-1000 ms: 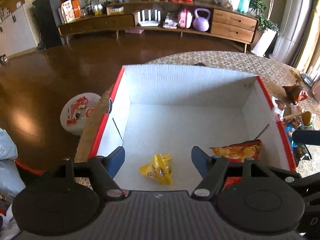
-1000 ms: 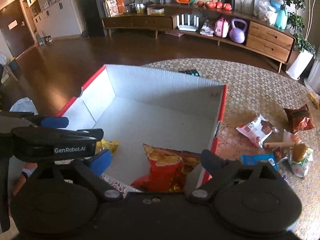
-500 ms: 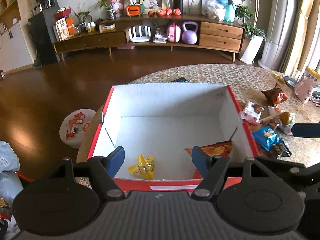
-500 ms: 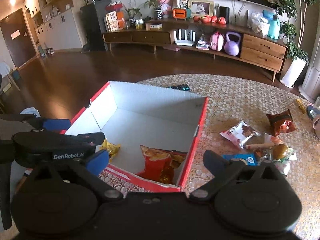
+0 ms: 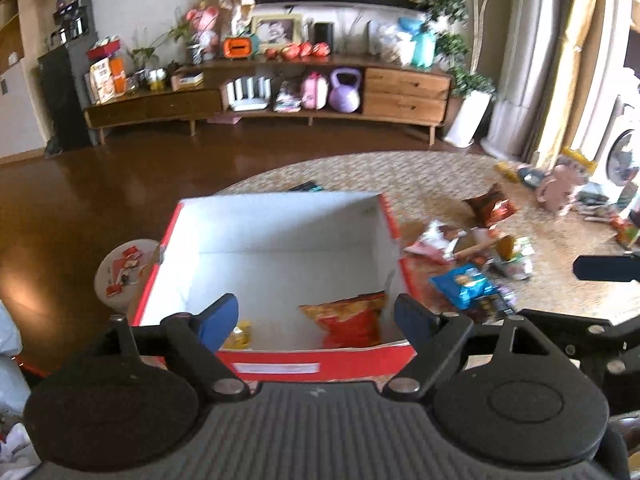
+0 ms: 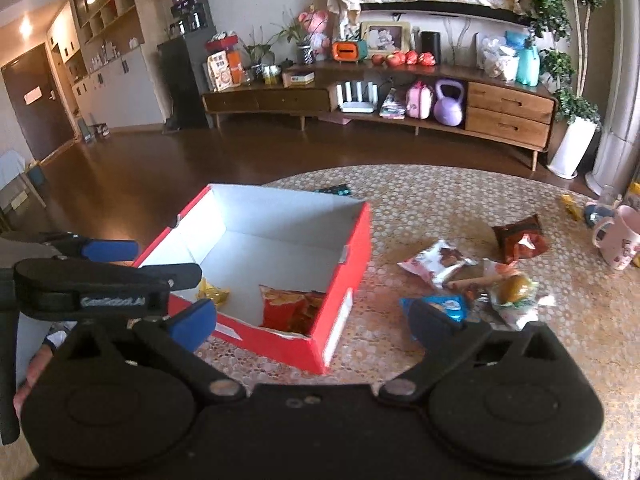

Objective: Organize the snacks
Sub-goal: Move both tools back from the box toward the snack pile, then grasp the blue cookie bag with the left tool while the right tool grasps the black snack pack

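Both grippers have drawn back and risen from the red box [image 6: 344, 280] over the last second, so the box that filled each view now sits smaller, at the centre of both frames, with the worktop [image 6: 440, 208] showing around it.

Two snacks already lie inside at the near end: an orange-red chip bag [image 5: 352, 316] toward the right wall and a small yellow packet [image 5: 240, 334] toward the left. The rest of the snacks lie loose on the worktop just right of the box, in the right-centre of both frames: a blue packet [image 6: 444, 306] nearest the right gripper, a white and red pouch [image 6: 438, 260] beyond it, a clear wrapped bun [image 6: 514, 290], and a dark brown bag [image 6: 520, 236] farther off, apart from the cluster. A pink mug [image 6: 618, 238] stands at the right edge.

The left gripper [image 5: 316, 320] hovers over the near rim of the box, fingers spread, holding nothing. The right gripper [image 6: 312, 320] is likewise spread and empty, above the box's near right corner.

The next pick looks like the blue packet, as it is closest. It is probably thin and crinkly, so the right gripper would do well to come down over a raised edge or seam and pinch there, without dragging the overlapping wrappers beside it. The mug should be given room.
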`<control>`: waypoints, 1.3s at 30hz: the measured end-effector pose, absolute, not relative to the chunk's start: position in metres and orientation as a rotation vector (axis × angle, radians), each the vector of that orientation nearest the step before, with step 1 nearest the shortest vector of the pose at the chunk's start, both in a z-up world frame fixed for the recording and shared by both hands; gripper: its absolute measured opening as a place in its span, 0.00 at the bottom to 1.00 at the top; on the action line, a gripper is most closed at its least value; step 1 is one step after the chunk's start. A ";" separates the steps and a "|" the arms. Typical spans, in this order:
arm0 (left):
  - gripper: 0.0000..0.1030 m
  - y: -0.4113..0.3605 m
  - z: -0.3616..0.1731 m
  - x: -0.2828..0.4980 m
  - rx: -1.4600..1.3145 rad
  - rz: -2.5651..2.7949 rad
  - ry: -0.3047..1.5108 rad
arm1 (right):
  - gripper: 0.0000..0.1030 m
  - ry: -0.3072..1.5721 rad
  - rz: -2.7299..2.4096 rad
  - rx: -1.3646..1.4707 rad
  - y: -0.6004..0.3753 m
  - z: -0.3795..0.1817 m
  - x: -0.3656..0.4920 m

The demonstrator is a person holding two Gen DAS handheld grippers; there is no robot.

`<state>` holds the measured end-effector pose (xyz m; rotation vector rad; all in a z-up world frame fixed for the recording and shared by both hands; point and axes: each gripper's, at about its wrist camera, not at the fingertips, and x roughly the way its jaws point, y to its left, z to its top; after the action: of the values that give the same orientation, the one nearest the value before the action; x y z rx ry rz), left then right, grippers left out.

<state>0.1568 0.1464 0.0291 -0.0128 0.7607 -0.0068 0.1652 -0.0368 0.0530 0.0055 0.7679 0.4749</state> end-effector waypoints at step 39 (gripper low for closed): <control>1.00 -0.025 -0.076 0.307 -0.117 -0.038 1.038 | 0.99 0.829 0.401 -0.032 -0.160 -0.060 0.206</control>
<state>0.3074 -0.0246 -0.0757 -0.1170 1.0385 -0.0385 0.2060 -0.1599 -0.0597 -0.0321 0.8291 0.4009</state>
